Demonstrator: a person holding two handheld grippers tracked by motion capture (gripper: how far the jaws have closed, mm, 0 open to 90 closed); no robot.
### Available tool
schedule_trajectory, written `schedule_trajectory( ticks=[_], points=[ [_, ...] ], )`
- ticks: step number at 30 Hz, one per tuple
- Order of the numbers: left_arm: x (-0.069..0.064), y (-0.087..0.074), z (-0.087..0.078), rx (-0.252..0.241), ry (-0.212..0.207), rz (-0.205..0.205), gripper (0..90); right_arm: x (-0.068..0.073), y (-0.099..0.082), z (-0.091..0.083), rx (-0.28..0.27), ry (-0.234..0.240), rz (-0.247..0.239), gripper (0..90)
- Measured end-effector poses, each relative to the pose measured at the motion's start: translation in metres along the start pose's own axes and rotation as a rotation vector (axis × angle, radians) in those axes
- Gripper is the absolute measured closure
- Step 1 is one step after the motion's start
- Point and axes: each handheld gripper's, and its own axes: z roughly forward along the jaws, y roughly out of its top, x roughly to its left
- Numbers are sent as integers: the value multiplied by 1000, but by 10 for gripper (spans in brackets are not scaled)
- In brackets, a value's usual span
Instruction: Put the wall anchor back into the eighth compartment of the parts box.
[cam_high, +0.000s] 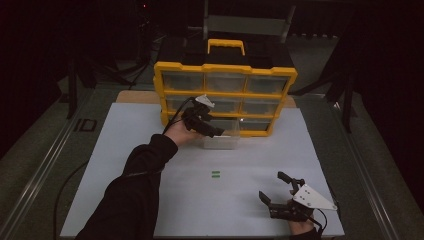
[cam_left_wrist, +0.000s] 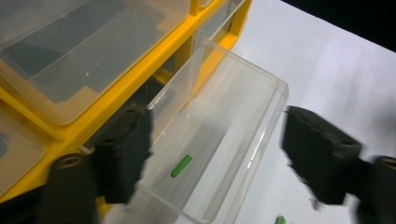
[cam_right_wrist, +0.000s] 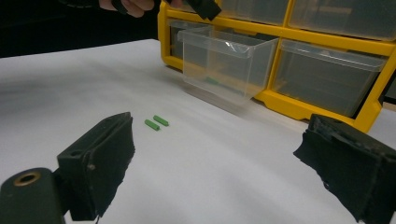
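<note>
Up front, our left gripper (cam_high: 216, 132) hangs over the pulled-out clear drawer (cam_high: 221, 141) of the yellow organizer (cam_high: 225, 95), jaws spread wide with nothing pinched between them. In the left gripper view the two black jaws stand either side of the drawer's open top, and one green peg (cam_left_wrist: 181, 166) lies loose on the drawer floor below them. Our right gripper (cam_high: 275, 188) rests low near the front right corner of the white board (cam_high: 125, 150), jaws released and wide apart, holding nothing. Out ahead of it, two more green pegs (cam_right_wrist: 157, 122) lie side by side on the board, well apart from the drawer and between the two grippers. The drawer sticks out from the bottom row of the organizer, middle column, its base on the board. We can read no brand or label on the organizer; the drawer fronts look plain. On the dark surface left of the board we make out pale marks like "ID" (cam_high: 86, 125).
</note>
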Motion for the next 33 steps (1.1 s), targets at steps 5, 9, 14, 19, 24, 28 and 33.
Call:
schedule_trajectory(
  ticks=[5,9,14,19,24,28,33],
  points=[
    [-6,-3,-4,-2,-58,10,26,0,0,0,6,1,2,88],
    [-12,-5,-9,-23,-64,15,17,0,0,0,7,0,1,88],
    [-20,-9,-16,-35,-98,36,18,0,0,1,7,2,-1,88],
    [-27,-18,-22,-62,-126,53,19,0,-1,1,9,7,2,88],
    [-32,-27,-27,-70,-149,63,20,1,-1,2,11,9,0,88],
    [-39,-33,-29,-70,-179,78,38,1,-1,2,12,7,-2,88],
    [-45,-41,-26,-69,-211,99,46,1,-1,1,12,6,3,88]
  ],
)
